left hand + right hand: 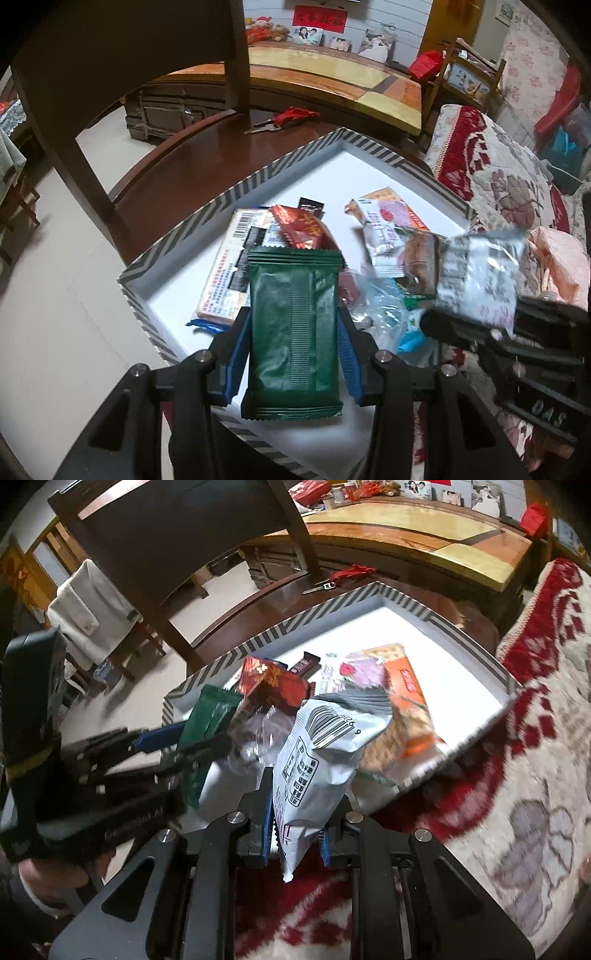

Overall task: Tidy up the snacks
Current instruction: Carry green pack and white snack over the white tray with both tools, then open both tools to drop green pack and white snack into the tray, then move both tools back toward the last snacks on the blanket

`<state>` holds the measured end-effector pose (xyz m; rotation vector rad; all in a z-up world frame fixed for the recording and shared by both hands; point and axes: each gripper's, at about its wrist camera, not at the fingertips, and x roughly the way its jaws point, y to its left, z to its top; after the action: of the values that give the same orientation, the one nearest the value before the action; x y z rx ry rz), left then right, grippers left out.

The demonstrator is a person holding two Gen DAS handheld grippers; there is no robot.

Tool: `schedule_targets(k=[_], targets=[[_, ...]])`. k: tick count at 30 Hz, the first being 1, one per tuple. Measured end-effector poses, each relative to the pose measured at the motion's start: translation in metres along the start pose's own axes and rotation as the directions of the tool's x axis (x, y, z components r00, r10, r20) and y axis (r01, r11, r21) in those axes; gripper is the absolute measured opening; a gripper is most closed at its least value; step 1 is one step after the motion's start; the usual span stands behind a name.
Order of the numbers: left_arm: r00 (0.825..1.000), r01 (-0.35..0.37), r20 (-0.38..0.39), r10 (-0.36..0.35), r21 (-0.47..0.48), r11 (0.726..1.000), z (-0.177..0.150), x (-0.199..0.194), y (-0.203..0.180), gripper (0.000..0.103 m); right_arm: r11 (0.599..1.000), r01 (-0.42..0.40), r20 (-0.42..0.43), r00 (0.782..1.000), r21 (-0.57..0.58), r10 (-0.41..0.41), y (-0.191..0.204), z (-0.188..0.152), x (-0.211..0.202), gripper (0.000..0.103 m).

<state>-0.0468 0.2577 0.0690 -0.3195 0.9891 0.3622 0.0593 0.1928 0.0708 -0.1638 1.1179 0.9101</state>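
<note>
Currently two packets are carried at once above the striped-rim tray point(236, 192). The left gripper point(293, 354) is clamped on a dark green snack packet point(293, 325), held upright by its long edges between the blue pads point(236, 354). The right gripper point(295, 834) is pinched tight on the lower corner of a white barcode-printed snack bag point(325, 760), most of which stands beyond the fingertips.

Ahead of both sets of fingers, loose snacks are heaped on the tray's white floor: a red packet point(303, 229), a flat orange biscuit pack point(402, 686) and others, partly blurred, so their exact order cannot be read.

Each packet is best lowered flat onto bare tray floor beside the heap, not on top of it, and released only once it is supported. The white bag, gripped by one corner, is likely to swing; a slow descent is advised.
</note>
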Motion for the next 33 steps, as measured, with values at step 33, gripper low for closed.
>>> schedule_targets(k=[33], targets=[[0.998,-0.043,0.048,0.042,0.013,0.999,0.002,-0.014,-0.023,0.085,0.998,0.014,0.108,0.994,0.068,-0.021,-0.008,-0.007,-0.029,0.03]])
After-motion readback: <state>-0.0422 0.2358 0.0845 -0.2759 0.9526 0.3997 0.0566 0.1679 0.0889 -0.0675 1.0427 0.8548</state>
